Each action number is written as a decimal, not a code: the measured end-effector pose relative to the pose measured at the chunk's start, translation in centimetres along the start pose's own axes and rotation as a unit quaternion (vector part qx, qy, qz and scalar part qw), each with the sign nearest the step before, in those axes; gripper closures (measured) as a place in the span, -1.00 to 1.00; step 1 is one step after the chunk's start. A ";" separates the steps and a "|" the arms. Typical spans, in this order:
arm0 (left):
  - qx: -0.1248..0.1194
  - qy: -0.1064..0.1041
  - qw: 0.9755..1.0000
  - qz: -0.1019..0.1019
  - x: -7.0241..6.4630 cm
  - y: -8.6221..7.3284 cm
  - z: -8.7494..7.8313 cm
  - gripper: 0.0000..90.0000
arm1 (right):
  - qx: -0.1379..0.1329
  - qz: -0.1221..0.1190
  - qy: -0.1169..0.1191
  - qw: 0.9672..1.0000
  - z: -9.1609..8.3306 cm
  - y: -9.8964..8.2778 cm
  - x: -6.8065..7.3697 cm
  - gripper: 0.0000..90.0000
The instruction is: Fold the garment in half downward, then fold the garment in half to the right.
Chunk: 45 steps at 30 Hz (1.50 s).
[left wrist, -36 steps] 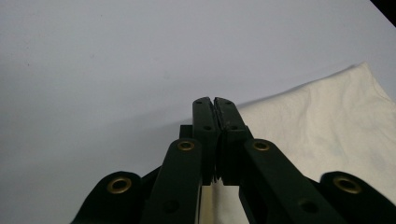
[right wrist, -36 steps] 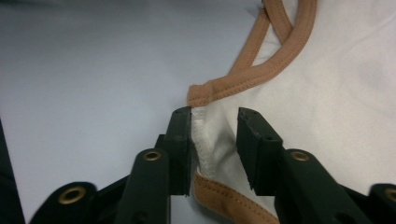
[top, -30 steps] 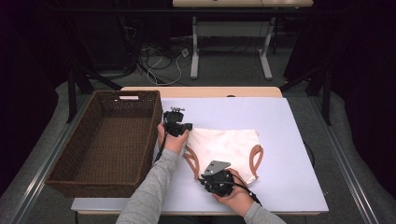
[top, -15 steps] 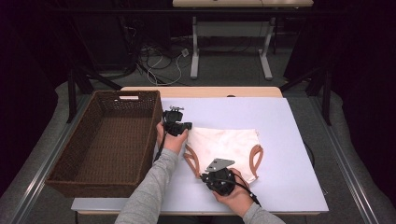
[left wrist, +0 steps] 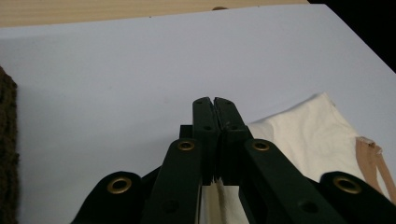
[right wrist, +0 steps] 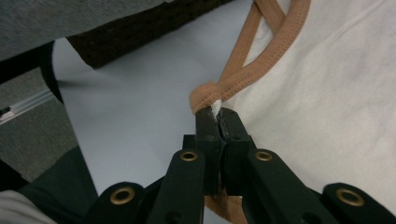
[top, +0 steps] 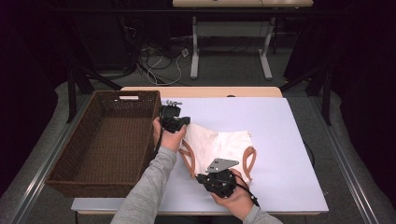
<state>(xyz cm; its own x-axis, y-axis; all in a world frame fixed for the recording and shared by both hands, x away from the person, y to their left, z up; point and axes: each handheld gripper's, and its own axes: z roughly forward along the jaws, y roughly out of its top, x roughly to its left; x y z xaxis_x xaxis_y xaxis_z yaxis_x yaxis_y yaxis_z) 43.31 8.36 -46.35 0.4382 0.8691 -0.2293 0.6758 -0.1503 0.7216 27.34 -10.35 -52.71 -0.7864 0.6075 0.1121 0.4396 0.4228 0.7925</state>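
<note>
Nearest me, my right gripper (right wrist: 218, 116) is clamped on the bag (top: 219, 144) at its tan strap (right wrist: 261, 65), near the table's (top: 280, 140) front edge. Beyond, my left gripper (left wrist: 215, 103) has jaws together, apparently pinching the bag's far corner. Basket (top: 107, 144) walls the left; open tabletop lies right and behind.

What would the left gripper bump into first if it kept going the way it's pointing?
Probably nothing soon. The left gripper, shut on the cloth bag, points across bare table toward its far wooden edge. The way looks free, though depth is hard to judge.
</note>
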 end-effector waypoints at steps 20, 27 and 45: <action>-0.009 0.039 0.999 -0.023 0.7 0.6 -3.1 0.95 | -0.041 -0.014 0.037 0.998 0.8 2.2 2.8 0.95; 0.011 0.035 0.999 -0.016 0.2 0.7 -1.8 0.95 | -0.028 -0.011 0.027 0.999 0.3 1.5 2.3 0.95; 0.024 0.022 0.999 0.014 -2.4 2.4 0.4 0.96 | -0.051 0.038 0.037 0.997 -1.5 0.3 0.2 0.95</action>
<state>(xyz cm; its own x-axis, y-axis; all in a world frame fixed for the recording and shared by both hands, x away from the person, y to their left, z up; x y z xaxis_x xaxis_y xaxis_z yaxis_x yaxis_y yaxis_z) 44.14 5.72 -44.30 0.4316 0.8839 -0.1800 0.6922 -0.1966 0.6945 26.65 -11.06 -51.54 -0.7843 0.5817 0.2157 0.4561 0.3048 0.8361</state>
